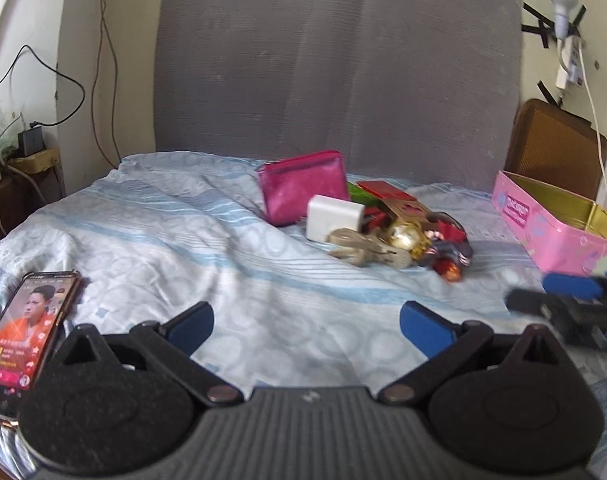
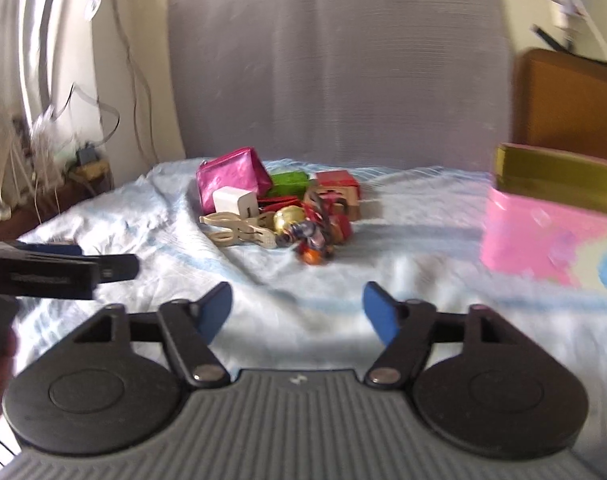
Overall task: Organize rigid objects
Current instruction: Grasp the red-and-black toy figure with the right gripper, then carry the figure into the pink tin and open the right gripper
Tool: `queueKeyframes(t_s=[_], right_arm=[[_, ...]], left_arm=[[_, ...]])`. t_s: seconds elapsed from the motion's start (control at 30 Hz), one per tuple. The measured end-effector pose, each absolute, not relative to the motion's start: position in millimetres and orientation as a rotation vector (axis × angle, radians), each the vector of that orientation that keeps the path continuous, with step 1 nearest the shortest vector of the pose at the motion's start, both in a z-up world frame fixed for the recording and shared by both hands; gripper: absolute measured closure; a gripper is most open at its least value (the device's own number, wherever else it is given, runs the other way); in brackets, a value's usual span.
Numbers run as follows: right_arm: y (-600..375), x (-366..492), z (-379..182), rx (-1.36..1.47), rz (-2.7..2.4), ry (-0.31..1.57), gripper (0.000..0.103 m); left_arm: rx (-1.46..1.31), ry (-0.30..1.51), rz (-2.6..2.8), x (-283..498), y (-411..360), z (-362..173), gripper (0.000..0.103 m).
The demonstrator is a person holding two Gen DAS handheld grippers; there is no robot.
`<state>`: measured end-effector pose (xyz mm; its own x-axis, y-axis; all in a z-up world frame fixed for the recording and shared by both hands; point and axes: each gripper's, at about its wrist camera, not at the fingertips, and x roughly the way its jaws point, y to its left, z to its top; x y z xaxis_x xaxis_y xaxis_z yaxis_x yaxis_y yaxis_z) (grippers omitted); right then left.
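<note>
**Ahead of both jaws: clutter pile, tin at right**

Beyond the released, empty left gripper [image 1: 306,322], the pile [image 1: 383,224] lies ahead on the bed [image 1: 163,232]; pink tin [image 1: 559,228] right.

Right gripper [image 2: 297,310], jaws parted and empty, should centre on one piece before clenching.

daylight, soft shadows | right view motion-blurred (left sharper) | fisheye-bent edges
</note>
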<state>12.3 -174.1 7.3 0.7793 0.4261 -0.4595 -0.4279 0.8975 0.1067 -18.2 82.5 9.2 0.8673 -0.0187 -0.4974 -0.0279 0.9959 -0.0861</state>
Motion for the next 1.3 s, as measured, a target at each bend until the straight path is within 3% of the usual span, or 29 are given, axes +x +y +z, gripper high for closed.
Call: queueKeyframes(t_s=[0.27,0.33,0.37,0.5,0.8,1.07,1.17,1.3], right_arm=[[-141,104,2,-0.067,0.431,0.617,0.036],[-142,119,-5,-0.04,0.452,0.657,0.051],[-145,123,-8,-0.007,0.481,0.674,0.072],[-160,107,-6,0.028,0.497,0.646,0.076],[-210,2,-1,-0.02,0.561,0.611,0.076],[-229,-29,-9,-0.044,0.491,0.569,0.072],[-231,-25,-14,-0.016,0.493,0.569,0.054],[-233,-32,-20,-0.007,0.517,0.573,0.044]], left_arm=[[-0.109,0.519,-0.017,-18,95,9,0.007],[-0.106,0.516,-0.032,-19,94,8,0.011],[-0.103,0.515,-0.039,-20,93,8,0.011],[-0.113,0.535,-0.081,-15,91,6,0.017],[-0.175,0.65,-0.299,20,62,6,0.02],[-0.216,0.705,-0.48,40,1,20,0.002],[-0.189,0.697,-0.507,36,-15,26,0.0],[-0.194,0.711,-0.511,34,-16,28,0.001]])
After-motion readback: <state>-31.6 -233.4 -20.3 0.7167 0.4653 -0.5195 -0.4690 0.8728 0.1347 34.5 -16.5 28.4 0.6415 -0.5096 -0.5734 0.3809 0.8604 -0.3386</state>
